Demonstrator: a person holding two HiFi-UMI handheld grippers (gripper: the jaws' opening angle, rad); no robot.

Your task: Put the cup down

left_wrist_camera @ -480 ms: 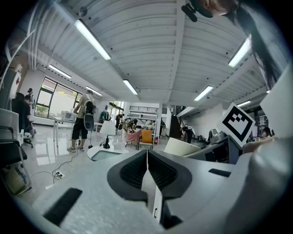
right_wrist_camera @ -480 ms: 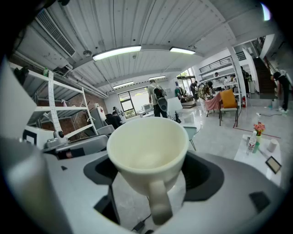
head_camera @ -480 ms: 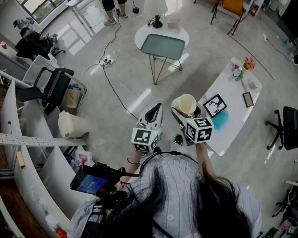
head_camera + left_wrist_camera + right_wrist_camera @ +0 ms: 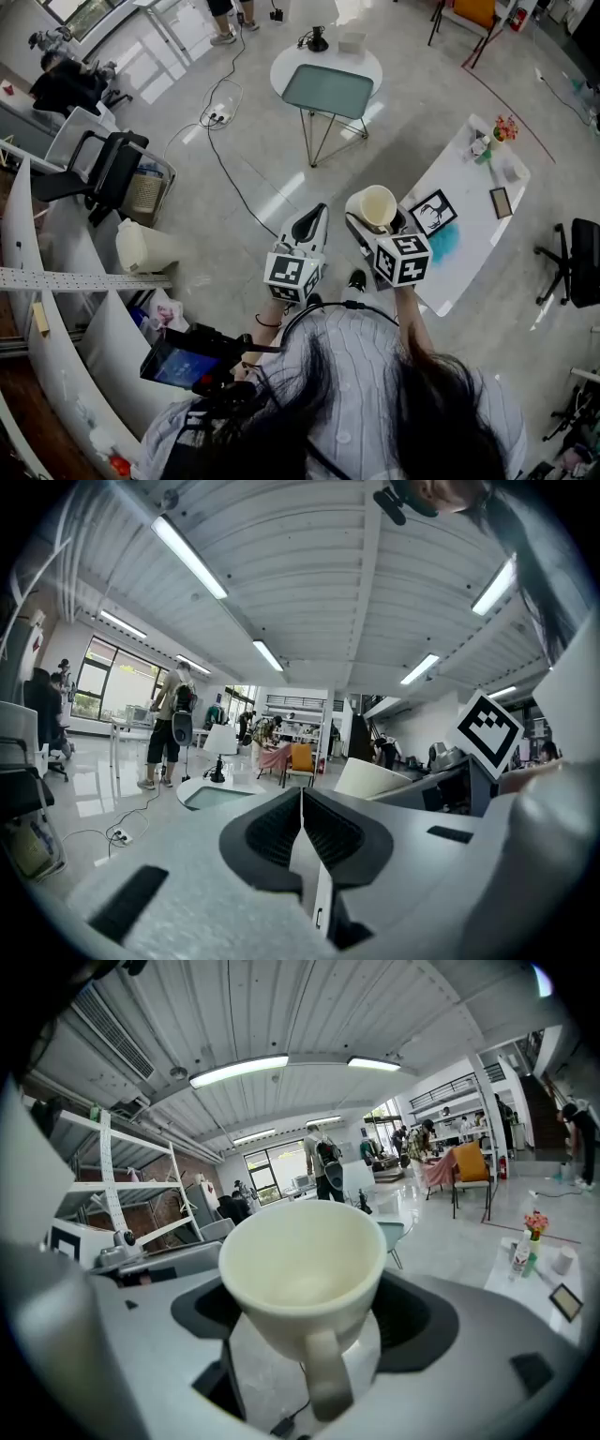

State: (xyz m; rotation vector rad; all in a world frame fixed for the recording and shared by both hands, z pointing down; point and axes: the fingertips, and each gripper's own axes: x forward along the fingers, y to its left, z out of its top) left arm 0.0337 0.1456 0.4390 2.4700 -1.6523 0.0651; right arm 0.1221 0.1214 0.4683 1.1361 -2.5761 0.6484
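A cream cup (image 4: pixel 302 1274) with its handle toward the camera sits upright between the two pads of my right gripper (image 4: pixel 305 1321), which is shut on it. In the head view the cup (image 4: pixel 376 207) is held in the air above the floor, just left of the white table (image 4: pixel 469 202). My left gripper (image 4: pixel 309 228) hovers beside it to the left, jaws pressed together with nothing between them. In the left gripper view the shut jaws fill the foreground and the cup (image 4: pixel 375 780) shows at the right.
The white table carries a framed picture (image 4: pixel 433 212), a blue patch, a small flower vase (image 4: pixel 502 129) and a dark card. A round table with a grey-green tray (image 4: pixel 328 90) stands farther off. Cables cross the floor; office chairs and desks line the left.
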